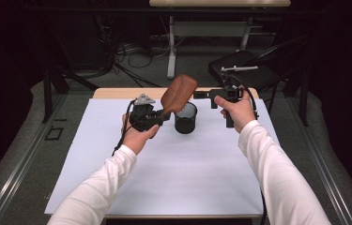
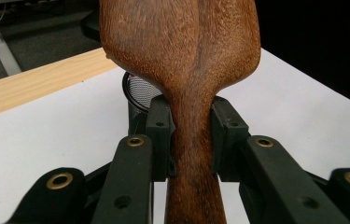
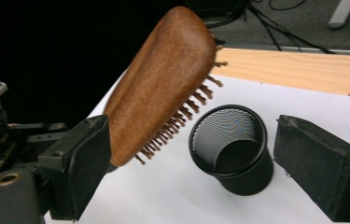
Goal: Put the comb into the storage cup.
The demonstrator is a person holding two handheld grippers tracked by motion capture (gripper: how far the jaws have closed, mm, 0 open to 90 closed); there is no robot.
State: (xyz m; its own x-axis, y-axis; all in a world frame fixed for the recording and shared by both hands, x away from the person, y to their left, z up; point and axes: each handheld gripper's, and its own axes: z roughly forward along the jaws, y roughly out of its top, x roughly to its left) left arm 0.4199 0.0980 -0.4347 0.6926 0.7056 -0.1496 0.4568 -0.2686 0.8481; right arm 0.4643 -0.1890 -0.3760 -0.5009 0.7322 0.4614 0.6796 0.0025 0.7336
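The left gripper (image 1: 163, 117) is clenched on the neck of a wooden hairbrush (image 1: 179, 93), its pads (image 2: 159, 135) pressing either side of the narrow handle just below where the paddle flares. That is the sound place to take it: the wood is stiff and looks fairly light, but its smooth, rounded grain could slip or twist between hard pads, and the waist gives them a shoulder to bear against. The broad head would be too wide and curved to pinch, and the pegs on its underside look thin enough to bend or snap if squeezed.

The brush hangs in the air, tilted, with its head above the near-left rim of the black mesh cup (image 1: 185, 118) and its pegs facing down toward it. In the right gripper view the cup (image 3: 232, 147) stands upright and empty just below and beside the brush (image 3: 163, 79).

The cup is the thing to mind. It looks light and unanchored on the white table cover (image 1: 173, 173), so a knock from the brush head on its rim would likely tip or slide it.

Beyond the cup to the right, the right gripper (image 1: 197, 95) hovers level with its jaws spread and nothing between them, aimed toward the cup and brush; it stands apart from both.

Behind the cup lies the bare wooden table edge (image 1: 117, 93), then a folding chair (image 1: 244, 65) and cables on the floor.
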